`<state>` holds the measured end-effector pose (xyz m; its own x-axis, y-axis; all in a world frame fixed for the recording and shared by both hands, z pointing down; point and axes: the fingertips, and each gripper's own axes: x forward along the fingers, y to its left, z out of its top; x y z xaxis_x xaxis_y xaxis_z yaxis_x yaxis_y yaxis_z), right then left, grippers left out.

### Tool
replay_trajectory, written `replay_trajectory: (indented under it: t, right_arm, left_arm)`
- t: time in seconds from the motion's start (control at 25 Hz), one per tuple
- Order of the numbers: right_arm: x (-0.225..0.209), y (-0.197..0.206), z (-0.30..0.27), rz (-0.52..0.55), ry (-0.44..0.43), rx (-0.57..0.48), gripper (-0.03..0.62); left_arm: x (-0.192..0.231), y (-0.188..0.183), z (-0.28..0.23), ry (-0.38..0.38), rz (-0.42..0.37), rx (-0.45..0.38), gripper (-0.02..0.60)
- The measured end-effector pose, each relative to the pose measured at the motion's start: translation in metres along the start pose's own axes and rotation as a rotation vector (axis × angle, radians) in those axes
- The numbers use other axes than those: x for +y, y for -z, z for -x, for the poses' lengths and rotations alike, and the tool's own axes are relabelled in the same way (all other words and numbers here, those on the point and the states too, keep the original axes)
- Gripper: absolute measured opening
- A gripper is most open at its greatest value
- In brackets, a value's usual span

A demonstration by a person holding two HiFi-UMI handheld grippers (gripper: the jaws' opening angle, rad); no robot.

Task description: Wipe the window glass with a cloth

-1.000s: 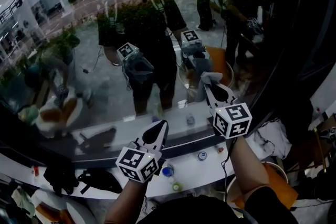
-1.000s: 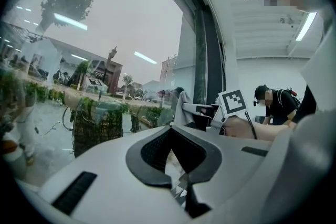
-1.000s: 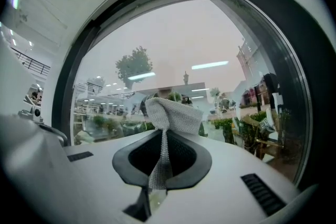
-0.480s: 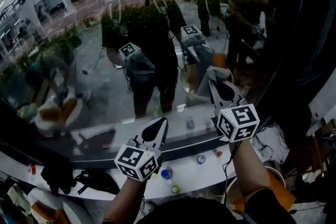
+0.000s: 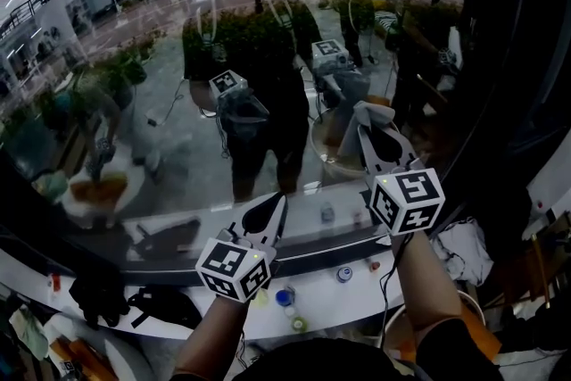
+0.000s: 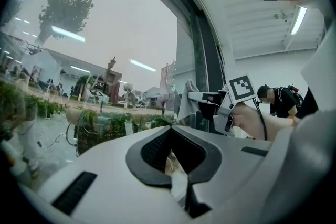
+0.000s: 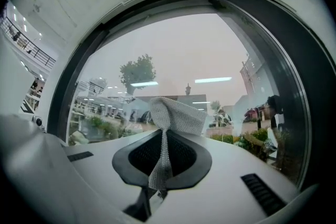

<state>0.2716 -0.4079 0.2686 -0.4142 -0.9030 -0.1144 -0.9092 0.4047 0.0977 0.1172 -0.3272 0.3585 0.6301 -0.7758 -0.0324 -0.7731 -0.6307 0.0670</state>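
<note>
At a big window, seen from above, a person holds two grippers up to the glass (image 5: 134, 103). On the right, the right gripper (image 5: 368, 136) has its jaws closed on a grey mesh cloth (image 5: 366, 113). The cloth is pinched in a narrow fold between the pads, and its loose end fans out past the tips toward the pane. It lies right at the glass, though actual contact cannot be made out. Lower and to the left, the left gripper (image 5: 277, 202) points at the same pane with its jaws drawn together and nothing between them. The glass mirrors the person and both grippers. Below the window runs a white ledge (image 5: 357, 292) with a few small bottles on it.
</note>
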Motion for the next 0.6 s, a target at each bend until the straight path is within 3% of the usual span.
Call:
replay_trajectory:
  t: [0.6]
  right_arm:
    - [0.01,0.003,-0.022,-0.018,-0.002,0.018,0.041]
  left_arm:
    - [0.02,-0.006,0.021,-0.053,0.011,-0.015,0.0]
